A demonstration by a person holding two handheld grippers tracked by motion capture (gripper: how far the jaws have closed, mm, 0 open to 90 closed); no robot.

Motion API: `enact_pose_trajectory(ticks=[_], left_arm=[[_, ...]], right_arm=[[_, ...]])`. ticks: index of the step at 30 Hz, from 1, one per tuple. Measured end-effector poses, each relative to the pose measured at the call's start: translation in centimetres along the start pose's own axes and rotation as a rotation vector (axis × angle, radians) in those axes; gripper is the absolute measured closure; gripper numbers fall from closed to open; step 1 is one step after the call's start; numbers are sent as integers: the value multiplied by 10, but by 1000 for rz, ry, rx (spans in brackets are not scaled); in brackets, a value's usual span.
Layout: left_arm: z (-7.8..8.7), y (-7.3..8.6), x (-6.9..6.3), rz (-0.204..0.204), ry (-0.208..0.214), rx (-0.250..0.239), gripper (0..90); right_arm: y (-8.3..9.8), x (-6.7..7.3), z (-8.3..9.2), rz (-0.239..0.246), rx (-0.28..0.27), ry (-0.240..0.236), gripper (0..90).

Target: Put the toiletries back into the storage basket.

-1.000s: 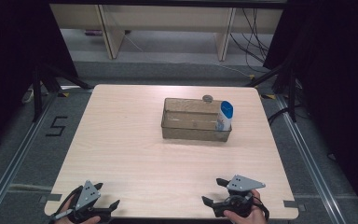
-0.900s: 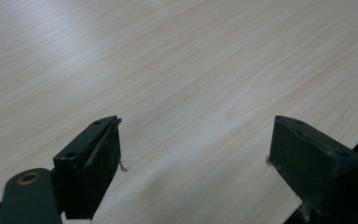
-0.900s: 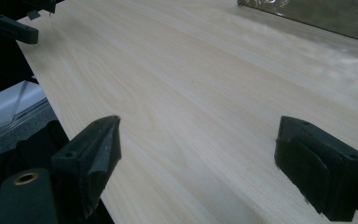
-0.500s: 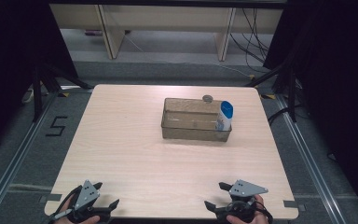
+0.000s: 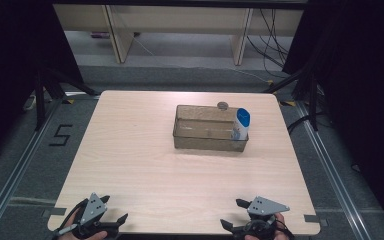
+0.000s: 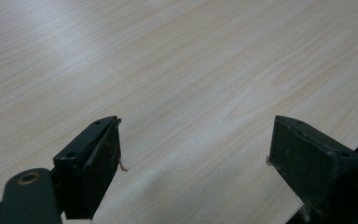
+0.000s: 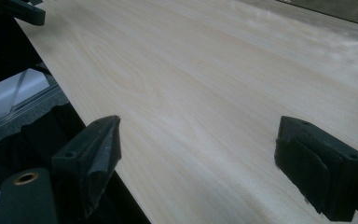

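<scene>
Both grippers — left (image 5: pixel 111 218), right (image 5: pixel 232 214) — fingers spread wide (grasping nothing), well short of the bin (image 5: pixel 207 142).

Light wood-grain table (image 5: pixel 145 155), rounded corners. Grey floor (image 5: pixel 10 165) around it, marked with a black "5" (image 5: pixel 62 135). Pale shelving unit (image 5: pixel 180 25) beyond the far edge; black cables (image 5: pixel 275 45) trailing at right. Black curtains (image 5: pixel 360 75) on both sides.
</scene>
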State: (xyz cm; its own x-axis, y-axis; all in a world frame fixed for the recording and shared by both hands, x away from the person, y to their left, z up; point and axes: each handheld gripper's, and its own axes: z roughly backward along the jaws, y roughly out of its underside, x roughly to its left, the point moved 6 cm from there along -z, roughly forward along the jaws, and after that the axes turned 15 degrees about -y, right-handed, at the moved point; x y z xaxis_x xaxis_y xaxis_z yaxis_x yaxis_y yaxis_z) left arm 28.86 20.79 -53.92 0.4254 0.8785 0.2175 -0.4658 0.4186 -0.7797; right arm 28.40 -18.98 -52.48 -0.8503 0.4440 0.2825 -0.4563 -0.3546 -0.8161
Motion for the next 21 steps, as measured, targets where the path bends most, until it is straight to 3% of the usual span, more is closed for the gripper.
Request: enact_pose_trajectory(ticks=[5, 6, 8, 9, 11, 14, 15, 17, 18, 19, 21], left_arm=[[0, 0, 0, 1, 0, -2, 162], [0, 0, 0, 1, 0, -2, 162], [0, 0, 0, -1, 0, -2, 162], [0, 1, 2, -23, -7, 10, 162], [1, 1, 3, -38, -6, 12, 162], [0, 0, 1, -10, 1, -4, 162], [0, 1, 1, -20, 0, 1, 162], [2, 3, 5, -78, 0, 31, 162], [0, 0, 0, -9, 1, -3, 162], [0, 1, 2, -36, 1, 9, 162], [0, 1, 1, -17, 0, 3, 162]], right_arm=[[1, -1, 1, 5, 2, 15, 158], [1, 2, 0, -16, -4, -5, 158], [1, 2, -1, -14, -6, -3, 158], [1, 3, -1, -25, -5, -8, 158], [1, 0, 0, -4, 2, 4, 158], [1, -1, 1, -9, 0, 11, 158], [1, -1, 1, -14, -2, 10, 158], [1, -1, 1, -11, -1, 10, 158], [0, -2, 0, 0, -8, 1, 158], [0, -2, 1, -3, -8, 1, 158], [1, -3, 1, -5, -6, 11, 158]])
